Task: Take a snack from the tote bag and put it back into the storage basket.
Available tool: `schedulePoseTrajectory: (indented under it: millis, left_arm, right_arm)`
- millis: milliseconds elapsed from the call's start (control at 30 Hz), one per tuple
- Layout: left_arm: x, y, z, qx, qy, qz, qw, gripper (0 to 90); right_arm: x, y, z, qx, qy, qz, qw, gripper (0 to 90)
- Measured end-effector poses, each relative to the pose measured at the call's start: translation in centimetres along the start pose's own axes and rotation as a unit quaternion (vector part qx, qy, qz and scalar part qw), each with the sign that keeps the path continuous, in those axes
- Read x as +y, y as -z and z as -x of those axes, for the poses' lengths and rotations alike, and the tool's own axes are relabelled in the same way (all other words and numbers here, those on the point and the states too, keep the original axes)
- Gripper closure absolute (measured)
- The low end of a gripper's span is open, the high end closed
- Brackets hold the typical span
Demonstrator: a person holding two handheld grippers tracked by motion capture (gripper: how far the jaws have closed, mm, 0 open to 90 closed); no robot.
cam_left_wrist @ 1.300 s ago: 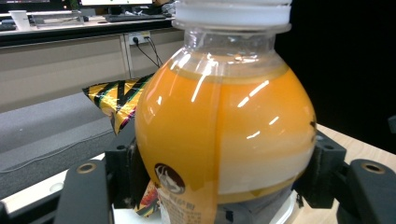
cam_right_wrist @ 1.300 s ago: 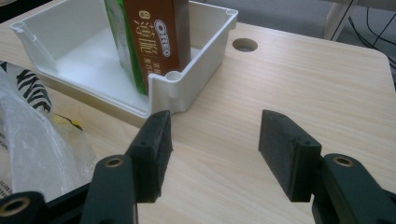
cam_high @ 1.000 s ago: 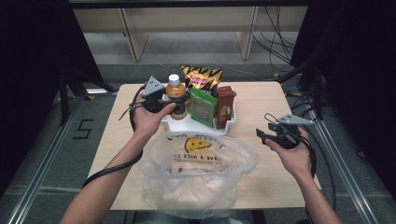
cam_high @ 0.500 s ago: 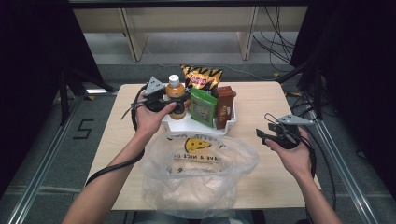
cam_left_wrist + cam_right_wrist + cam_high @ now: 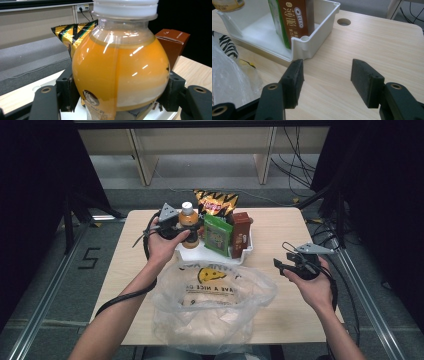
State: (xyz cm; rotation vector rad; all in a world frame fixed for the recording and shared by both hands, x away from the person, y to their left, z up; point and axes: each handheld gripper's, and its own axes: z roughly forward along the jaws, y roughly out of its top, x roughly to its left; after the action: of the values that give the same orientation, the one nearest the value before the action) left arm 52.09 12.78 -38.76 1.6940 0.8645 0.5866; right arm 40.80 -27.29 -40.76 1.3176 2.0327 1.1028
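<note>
Gripping the orange juice bottle [image 5: 120, 72], the left gripper [image 5: 176, 227] has both pads against the bottle's wide belly, clamped on it. Bottle stands upright at the left end of the white tray [image 5: 210, 255], beside a green packet [image 5: 217, 235], brown Oreo box [image 5: 295, 17] and chip bag [image 5: 216, 202]. Right gripper [image 5: 325, 82] hovers over bare table [image 5: 280, 227], jaws apart, nothing between them. Clear plastic bag [image 5: 210, 305] lies near the front edge.

We see soft overhead light, dim dark edges, and white glare streaks on the bottle [image 5: 120, 67] between the left tongs [image 5: 120, 93].
</note>
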Motion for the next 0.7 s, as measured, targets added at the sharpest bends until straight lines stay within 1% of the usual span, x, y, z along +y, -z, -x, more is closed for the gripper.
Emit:
schedulePoseTrajectory:
  millis: [33, 67, 133, 267, 367, 400, 467, 533, 600, 667, 700]
  left_arm:
    - [-0.1, -0.1, 0.0, 0.000, 0.000, -0.002, 1.0000, 31.0]
    - [-0.2, -0.2, -0.1, 0.000, 0.002, -0.002, 1.0000, 31.0]
    - [-0.3, -0.4, -0.1, 0.002, 0.003, -0.006, 1.0000, 31.0]
    - [-0.6, -0.7, -0.3, 0.008, -0.003, -0.012, 0.9999, 31.0]
    - [-0.8, -1.0, -0.4, 0.010, 0.001, -0.015, 0.9998, 31.0]
    - [-0.8, -1.1, -0.4, 0.011, 0.002, -0.016, 0.9998, 31.0]
    - [-1.0, -1.2, -0.5, 0.011, 0.004, -0.018, 0.9998, 31.0]
    - [-1.1, -1.4, -0.5, 0.013, 0.005, -0.019, 0.9997, 31.0]
    - [-1.2, -1.5, -0.6, 0.013, 0.007, -0.020, 0.9997, 31.0]
    - [-1.3, -1.6, -0.6, 0.013, 0.009, -0.020, 0.9997, 31.0]
    - [-1.4, -1.7, -0.6, 0.014, 0.009, -0.021, 0.9996, 31.0]
  right_arm:
    - [0.0, 0.0, 0.0, 0.000, -0.002, -0.001, 1.0000, 44.1]
    - [0.0, 0.1, 0.0, -0.001, 0.001, -0.002, 1.0000, 44.1]
    - [0.0, 0.0, 0.0, -0.002, 0.001, 0.005, 1.0000, 44.1]
    - [0.0, 0.0, 0.0, -0.002, -0.003, 0.007, 1.0000, 44.0]
    - [0.0, 0.1, 0.1, 0.000, 0.002, -0.001, 1.0000, 44.0]
    - [0.0, 0.0, 0.1, 0.001, 0.004, 0.002, 1.0000, 44.0]
    - [0.0, 0.0, 0.1, -0.001, 0.002, 0.004, 1.0000, 44.0]
    - [0.0, 0.0, 0.1, 0.001, 0.003, -0.001, 1.0000, 44.0]
    - [0.0, 0.0, 0.0, 0.001, -0.003, 0.000, 1.0000, 44.0]
    - [0.0, 0.0, 0.1, 0.000, 0.006, 0.002, 1.0000, 44.0]
    - [0.0, 0.0, 0.0, 0.002, -0.001, 0.000, 1.0000, 44.0]
